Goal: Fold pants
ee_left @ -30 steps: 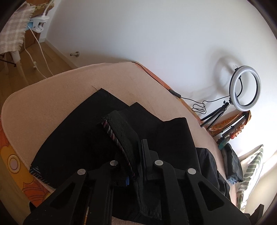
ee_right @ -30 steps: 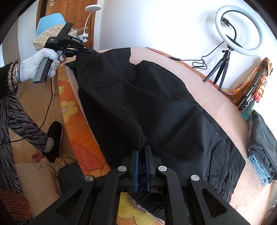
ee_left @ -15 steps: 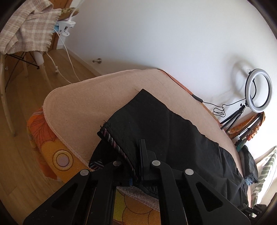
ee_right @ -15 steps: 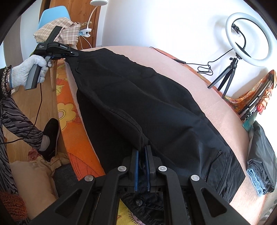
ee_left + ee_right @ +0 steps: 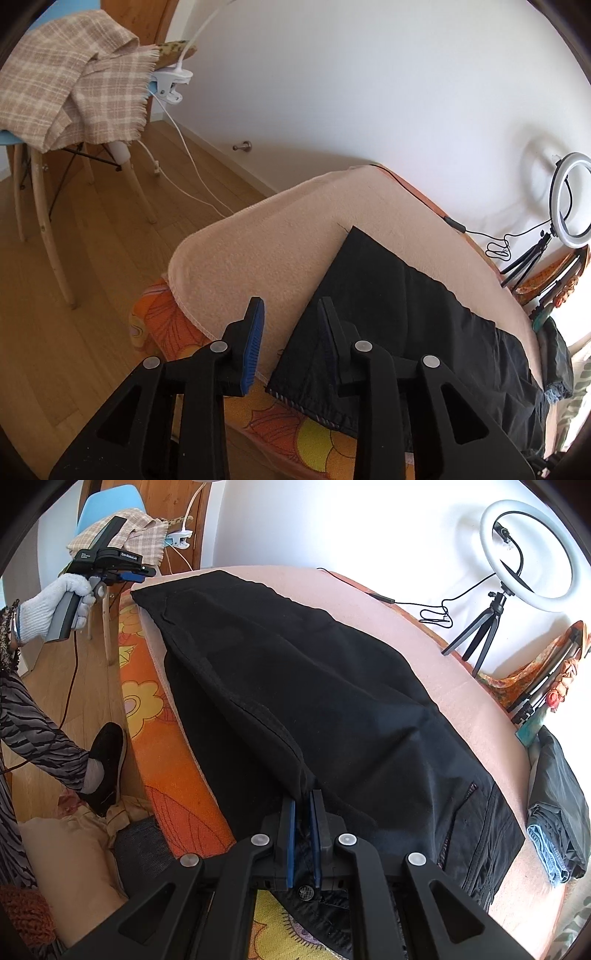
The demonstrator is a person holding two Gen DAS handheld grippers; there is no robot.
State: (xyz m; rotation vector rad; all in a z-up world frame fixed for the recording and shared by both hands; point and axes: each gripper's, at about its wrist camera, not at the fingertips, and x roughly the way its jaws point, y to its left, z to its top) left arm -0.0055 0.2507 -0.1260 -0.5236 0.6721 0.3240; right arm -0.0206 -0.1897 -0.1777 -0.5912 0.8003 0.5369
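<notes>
Black pants [image 5: 314,686] lie stretched along the pink blanket [image 5: 461,686], legs stacked lengthwise. My right gripper [image 5: 303,799] is shut on a bunched fold of the pants near the waistband, where a button shows. My left gripper [image 5: 291,306] is open and empty just above the hem end of the pants [image 5: 388,317]; its right finger overlaps the cloth edge. In the right wrist view the left gripper [image 5: 146,574] sits at the far hem corner, held by a gloved hand.
A ring light on a tripod [image 5: 524,550] stands at the back right with its cable on the blanket. Folded clothes [image 5: 557,812] lie at the right. A chair with a plaid throw [image 5: 70,85] stands on the wooden floor to the left. An orange flowered cover [image 5: 162,701] hangs off the bed edge.
My left gripper pulled the hem out toward the bed's end, straightening the legs, then opened and let go of the hem. My right gripper stays shut on the waist fold.
</notes>
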